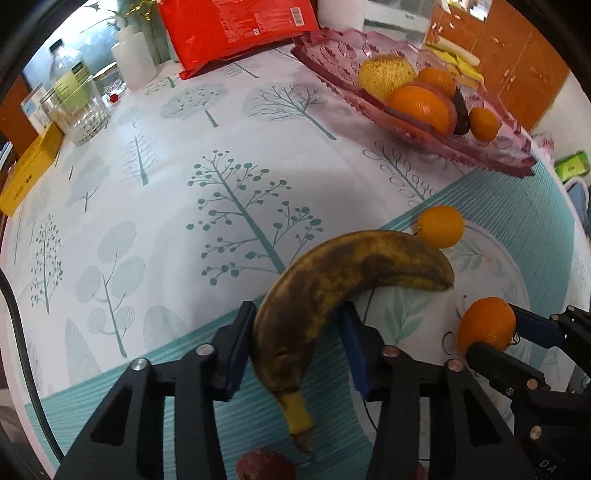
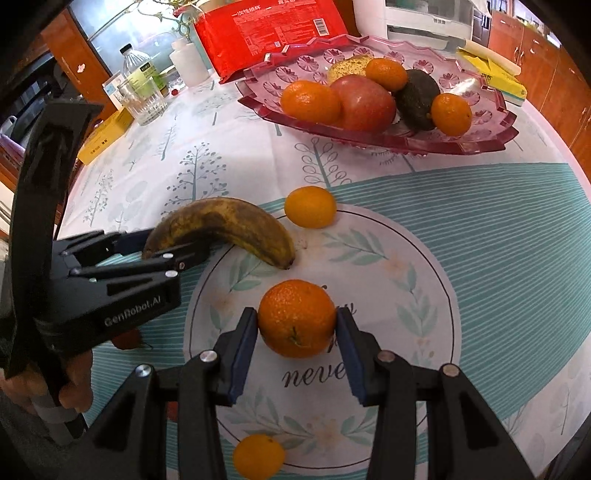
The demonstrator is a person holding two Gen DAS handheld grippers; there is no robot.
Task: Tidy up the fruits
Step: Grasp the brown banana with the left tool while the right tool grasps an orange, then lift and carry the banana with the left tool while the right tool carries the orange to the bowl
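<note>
Tree-printed cloth covers the table (image 2: pixel 229 147), with a round teal placemat (image 2: pixel 480 240) at the near edge where both claws are at work.

Nearest, the right claw (image 2: pixel 297 325) points steeply down with its blue pads pressed on either side of a mandarin (image 2: pixel 297 317), narrowed to the fruit's width. I'd say the grip is square across the middle, which is right for a round fruit; squeeze no harder, lift straight up.

Just beside it, the left claw (image 1: pixel 295 332) is closed on the spotted, overripe banana (image 1: pixel 332 291), holding its thick lower half near the stem, both pads touching the skin. The far end of the banana sticks out unsupported. This fruit looks soft, so my advice is a light hold and a level carry, otherwise the free end may droop or the skin split.

Loose fruit remains on the mat: a small yellow-orange citrus (image 2: pixel 310 206) just past the banana's tip, another (image 2: pixel 258 456) at the near rim, and something red (image 1: pixel 264 465) low between the left claw's arms, too cropped to name.

Further off sits the pink glass fruit tray (image 2: pixel 491 136), already carrying mandarins, an avocado (image 2: pixel 417 98) and a reddish fruit. That looks like the destination; both loads should clear its raised rim before lowering.

Behind it stand a red packet (image 2: pixel 269 33), bottles and a glass.
</note>
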